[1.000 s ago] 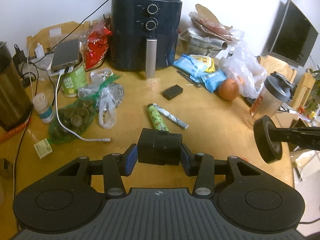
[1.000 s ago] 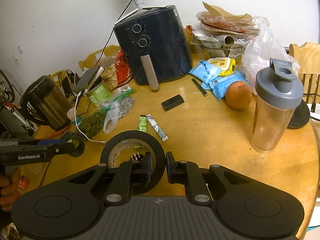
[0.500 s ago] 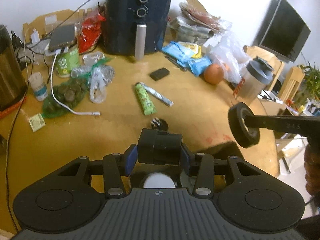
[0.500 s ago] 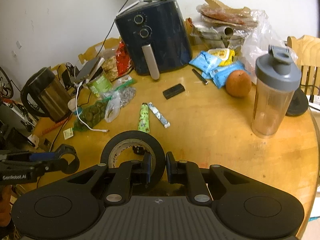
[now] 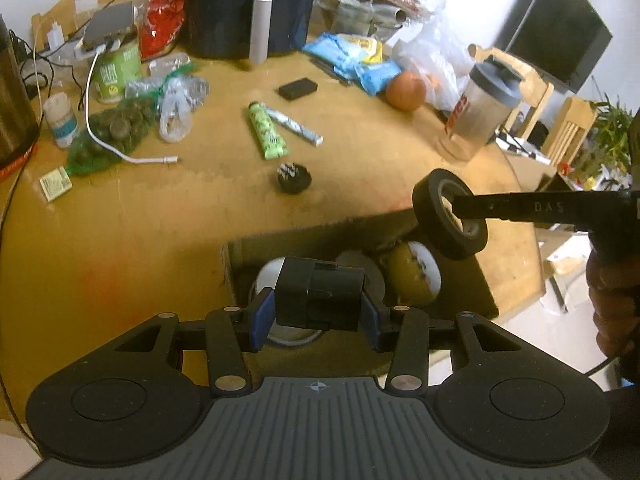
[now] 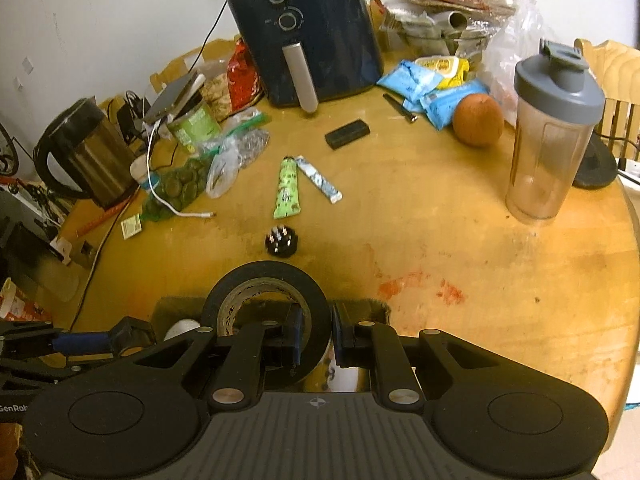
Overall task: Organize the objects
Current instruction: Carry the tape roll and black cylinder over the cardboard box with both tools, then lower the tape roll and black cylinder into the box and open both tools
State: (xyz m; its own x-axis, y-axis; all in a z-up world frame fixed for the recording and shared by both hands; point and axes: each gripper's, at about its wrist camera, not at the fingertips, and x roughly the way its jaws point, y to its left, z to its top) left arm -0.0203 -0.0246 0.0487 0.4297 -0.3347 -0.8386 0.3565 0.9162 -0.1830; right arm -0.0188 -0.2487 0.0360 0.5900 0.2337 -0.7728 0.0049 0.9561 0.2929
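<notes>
My left gripper is shut on a black blocky case, its blue pads pressing both sides. It hangs over an open cardboard box at the table's near edge. The box holds a white round thing and a yellow-green round one. My right gripper is shut on the wall of a black tape roll, one finger inside the ring. In the left wrist view the tape roll hovers above the box's right side.
On the wooden table lie a green tube, a striped stick, a small black round piece and a black bar. Behind stand an air fryer, a kettle, a shaker bottle and an orange.
Both grippers have drawn back toward the table's near edge and sunk a little, each keeping its load. The cardboard box has come into view beneath them.
</notes>
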